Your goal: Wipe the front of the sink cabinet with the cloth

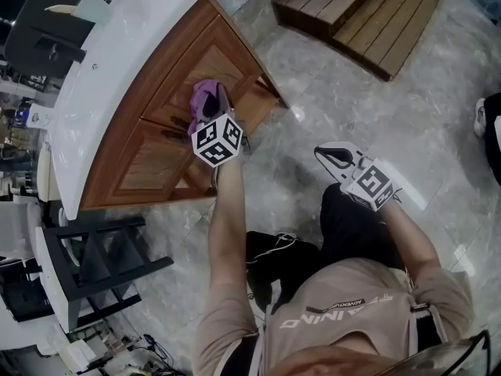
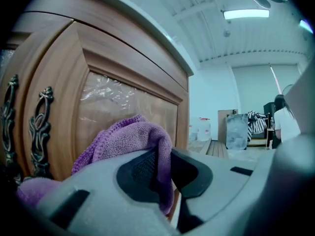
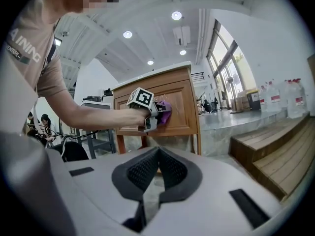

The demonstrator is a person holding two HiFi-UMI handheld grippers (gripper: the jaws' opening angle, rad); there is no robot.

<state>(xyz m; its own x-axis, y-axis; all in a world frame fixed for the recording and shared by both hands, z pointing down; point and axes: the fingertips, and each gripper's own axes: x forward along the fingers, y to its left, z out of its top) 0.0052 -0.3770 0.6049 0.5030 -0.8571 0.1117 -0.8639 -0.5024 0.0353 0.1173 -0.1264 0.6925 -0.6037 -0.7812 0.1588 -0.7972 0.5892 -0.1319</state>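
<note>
Left gripper [image 2: 165, 170] is clamped tight on the purple cloth [image 2: 129, 137]: a fold of it is pinched between the dark pads, and the rest bunches up over the jaws. The cloth sits right up against the front of the wooden sink cabinet [image 1: 160, 143], on a door panel just beside the ornate dark metal handles [image 2: 40, 132]. That panel shows a wrinkled, glossy sheen in the left gripper view. From the head view, the person's bare forearm reaches out to the cabinet below the white bench top [image 1: 117, 61].

Right gripper [image 3: 159, 165] is idle. Its jaws are drawn together with nothing between them, and it hangs well away from the cabinet over the marble floor [image 1: 344, 100], close to the person's dark trouser leg.

As for writing, the person's tan shirt [image 3: 24, 68] shows the pale letters "AINING" on the chest, with the start of the word out of sight. The gripper cubes carry only black-and-white square markers. Bottles [image 3: 281, 100] with red labels stand far off on the right, the print too small to read. Wooden steps [image 1: 360, 14] lie beyond the cabinet's corner.
</note>
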